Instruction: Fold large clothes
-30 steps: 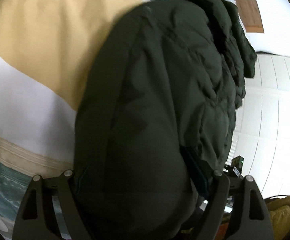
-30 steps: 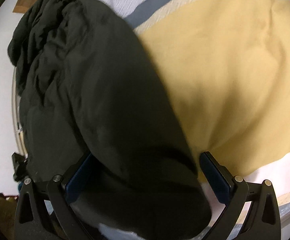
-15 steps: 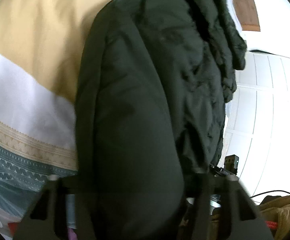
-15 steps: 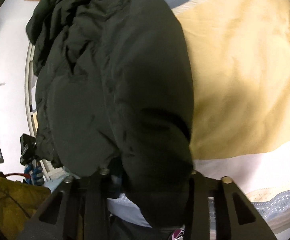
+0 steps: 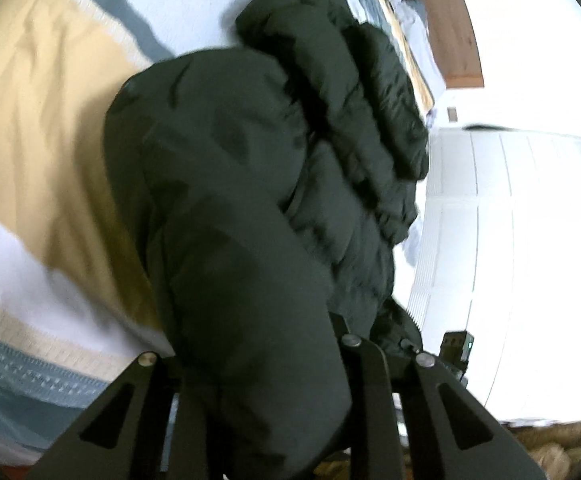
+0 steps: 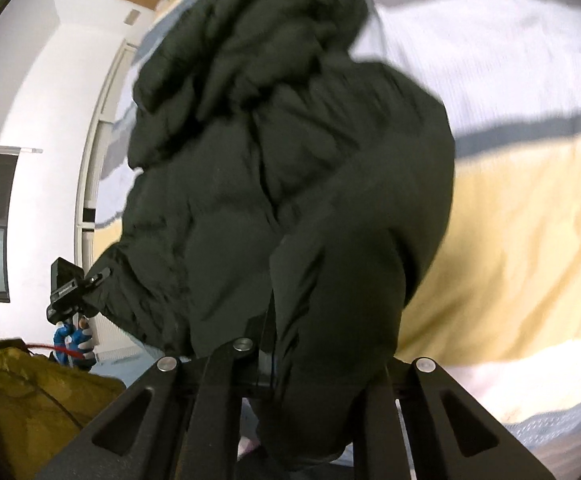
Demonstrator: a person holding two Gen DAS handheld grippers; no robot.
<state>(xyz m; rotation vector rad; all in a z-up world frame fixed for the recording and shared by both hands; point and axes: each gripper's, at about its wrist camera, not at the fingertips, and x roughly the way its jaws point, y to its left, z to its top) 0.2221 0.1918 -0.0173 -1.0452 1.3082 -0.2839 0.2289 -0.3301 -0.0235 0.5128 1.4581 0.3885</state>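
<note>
Dark green jacket [image 5: 226, 208] pinched by closing left hand-held gripper [image 5: 258, 364] and clenched right one [image 6: 314, 360].

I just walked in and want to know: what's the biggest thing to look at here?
A big, puffy dark green jacket fills the middle of both views, lying on a bed cover striped yellow, white and grey. The left claw is closing on its near end, and the right claw is shut on it too.
</note>
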